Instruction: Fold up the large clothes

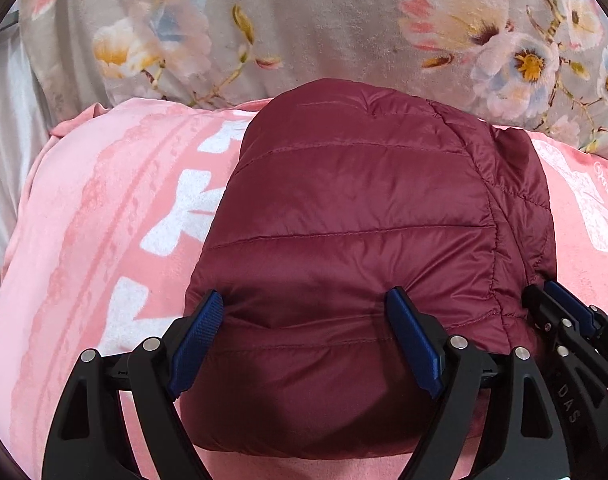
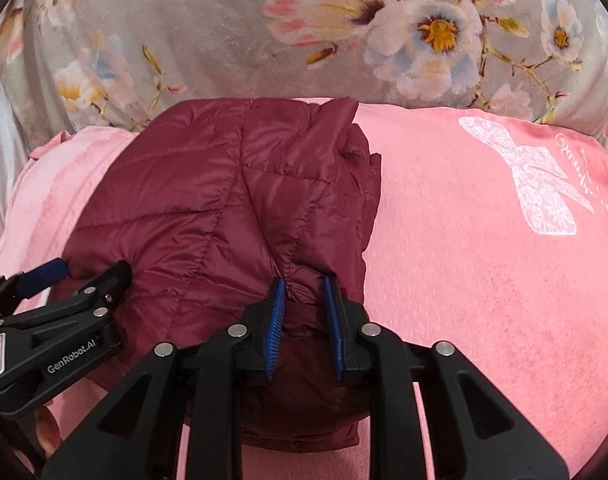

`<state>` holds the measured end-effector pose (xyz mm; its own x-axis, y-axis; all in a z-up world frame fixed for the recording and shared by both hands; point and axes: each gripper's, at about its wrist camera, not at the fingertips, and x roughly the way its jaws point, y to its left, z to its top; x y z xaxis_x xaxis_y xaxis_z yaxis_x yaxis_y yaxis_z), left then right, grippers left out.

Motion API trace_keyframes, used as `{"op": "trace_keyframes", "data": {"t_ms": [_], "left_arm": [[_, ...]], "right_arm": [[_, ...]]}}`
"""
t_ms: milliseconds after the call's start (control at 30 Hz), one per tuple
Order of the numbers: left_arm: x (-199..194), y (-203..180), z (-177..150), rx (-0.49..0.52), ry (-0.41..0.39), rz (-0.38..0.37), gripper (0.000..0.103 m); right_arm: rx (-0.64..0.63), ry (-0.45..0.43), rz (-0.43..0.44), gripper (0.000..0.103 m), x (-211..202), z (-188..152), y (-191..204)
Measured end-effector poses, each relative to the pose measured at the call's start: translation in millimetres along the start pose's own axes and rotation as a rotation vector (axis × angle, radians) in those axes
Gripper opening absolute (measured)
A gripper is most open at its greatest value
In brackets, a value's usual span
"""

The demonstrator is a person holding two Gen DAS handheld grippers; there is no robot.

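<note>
Jacket [image 1: 360, 216], maroon, quilted, folded, lay on pink blanket [image 1: 84, 240], floral cover [image 1: 324, 32] at 12 o'clock. L gripper [image 1: 308, 332] spread wide, pads resting on jacket's near edge, no pinch. R gripper [image 2: 306, 316] nearly closed, pinching jacket fold at its 3 o'clock edge.

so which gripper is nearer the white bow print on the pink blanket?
Right. The right gripper pinches the maroon quilted jacket's edge on the white bow print's side; the left gripper sits farther away.
</note>
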<state>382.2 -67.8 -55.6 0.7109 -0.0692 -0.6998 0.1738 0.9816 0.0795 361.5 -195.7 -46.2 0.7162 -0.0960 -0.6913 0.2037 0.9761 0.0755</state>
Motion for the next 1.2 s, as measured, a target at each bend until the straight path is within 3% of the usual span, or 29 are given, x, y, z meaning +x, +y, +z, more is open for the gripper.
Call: {"op": "trace_keyframes", "data": {"t_ms": [300, 1200], "left_arm": [[8, -6, -11, 0.031, -0.052, 0.032, 0.083], [12, -13, -12, 0.042, -0.051, 0.052, 0.084]], "right_arm": [[-0.028, 0.011, -0.029, 0.019, 9, -5, 3], [-0.03, 0.037, -0.028, 0.019, 15, -4, 3]]}}
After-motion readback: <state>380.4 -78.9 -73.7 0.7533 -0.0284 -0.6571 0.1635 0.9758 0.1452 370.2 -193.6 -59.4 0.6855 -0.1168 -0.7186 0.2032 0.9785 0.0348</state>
